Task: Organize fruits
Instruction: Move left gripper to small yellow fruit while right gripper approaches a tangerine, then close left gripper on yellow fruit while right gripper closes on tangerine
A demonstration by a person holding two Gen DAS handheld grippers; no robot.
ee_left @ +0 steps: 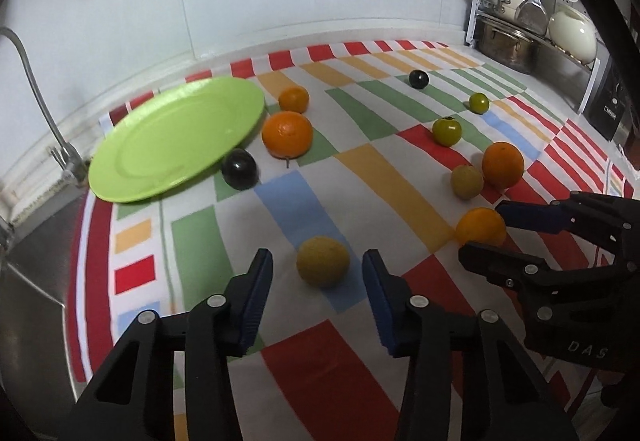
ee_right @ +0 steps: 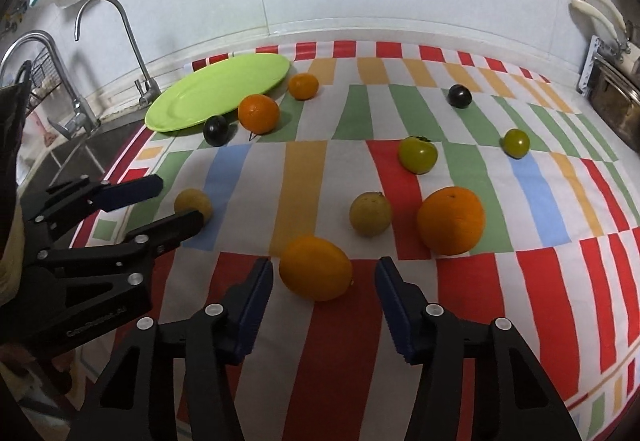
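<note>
**Both tongs poised over their first fruits, the plate unfilled**

The round lime-green plastic plate [ee_left: 176, 139] lies at the far left of the striped, many-coloured cloth [ee_right: 304, 177] that covers the bench, and nothing sits on it. All the fruit lies loose on the cloth. Just beside the plate's right edge are a dark, near-black plum [ee_left: 239, 174], a large round orange [ee_left: 287, 133] and a smaller orange [ee_left: 294, 99]. Well away from the plate, on the far right, lie another dark plum [ee_right: 459, 96], a small green fruit [ee_right: 516, 143] and a green persimmon-like fruit [ee_right: 418, 154]. Nearer the camera from the plate are a big orange [ee_right: 451, 221] and a dull yellow-brown fruit [ee_right: 370, 214].

The left tongs [ee_left: 318, 277] stand apart, with a round dull-yellow fruit [ee_left: 323, 261] between the jaws but not touched. The right tongs [ee_right: 325, 277] are likewise apart, straddling a smooth oval orange fruit [ee_right: 316, 268] without closing on it.

By my judgement the step in hand is the approach to a first pick, one fruit per hand. The next move calls for bringing each pair of jaws down level with the fruit's widest part and closing gently, since round fruit may roll off sideways on the cloth. Then comes the carry across to the plate.
</note>
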